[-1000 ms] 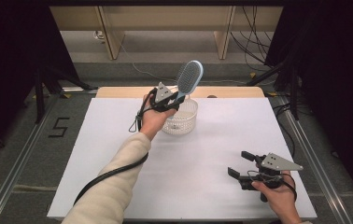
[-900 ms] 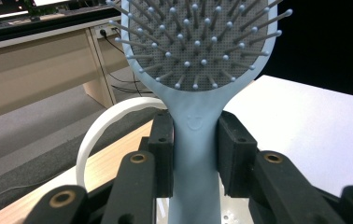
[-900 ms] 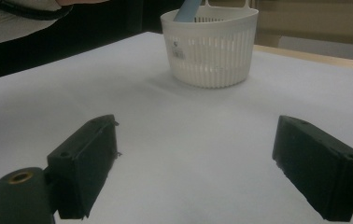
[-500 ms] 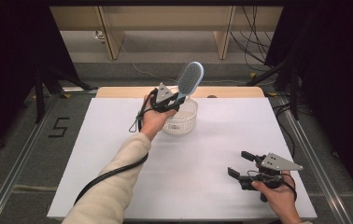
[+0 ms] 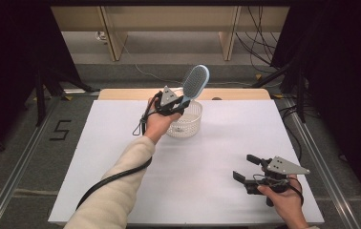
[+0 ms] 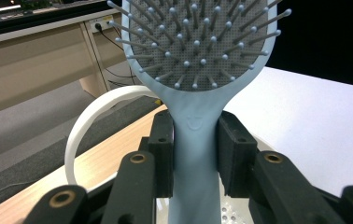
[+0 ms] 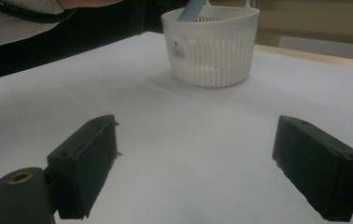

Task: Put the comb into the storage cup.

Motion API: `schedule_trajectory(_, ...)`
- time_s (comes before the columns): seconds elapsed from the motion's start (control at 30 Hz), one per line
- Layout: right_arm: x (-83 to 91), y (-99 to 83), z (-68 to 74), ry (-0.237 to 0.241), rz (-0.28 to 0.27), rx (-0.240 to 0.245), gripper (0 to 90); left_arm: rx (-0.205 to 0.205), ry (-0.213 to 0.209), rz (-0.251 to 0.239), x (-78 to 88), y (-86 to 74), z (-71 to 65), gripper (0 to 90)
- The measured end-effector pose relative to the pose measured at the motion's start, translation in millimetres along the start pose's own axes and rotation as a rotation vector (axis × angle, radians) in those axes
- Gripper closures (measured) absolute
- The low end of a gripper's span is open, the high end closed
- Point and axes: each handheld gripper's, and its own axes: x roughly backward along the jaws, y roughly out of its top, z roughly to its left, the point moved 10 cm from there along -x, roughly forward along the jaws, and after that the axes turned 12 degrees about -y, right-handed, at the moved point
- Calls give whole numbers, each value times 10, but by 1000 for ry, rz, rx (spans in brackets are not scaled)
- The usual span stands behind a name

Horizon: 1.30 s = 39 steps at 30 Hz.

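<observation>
Hairbrush (image 6: 198, 121) handle clamped between left tongs (image 6: 195, 149).

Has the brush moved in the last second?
No. The brush sits at the same spot over the basket, clamped in the left gripper.

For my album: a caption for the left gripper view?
Hand-held gripper clamps a blue hairbrush by its handle above a white basket.
</observation>
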Motion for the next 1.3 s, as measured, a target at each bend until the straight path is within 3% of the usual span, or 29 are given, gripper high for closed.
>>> schedule_trajectory(1.3, 1, 2, 4, 1, -2, -1, 148, -18, -12, 60, -63, -123, -38, 693)
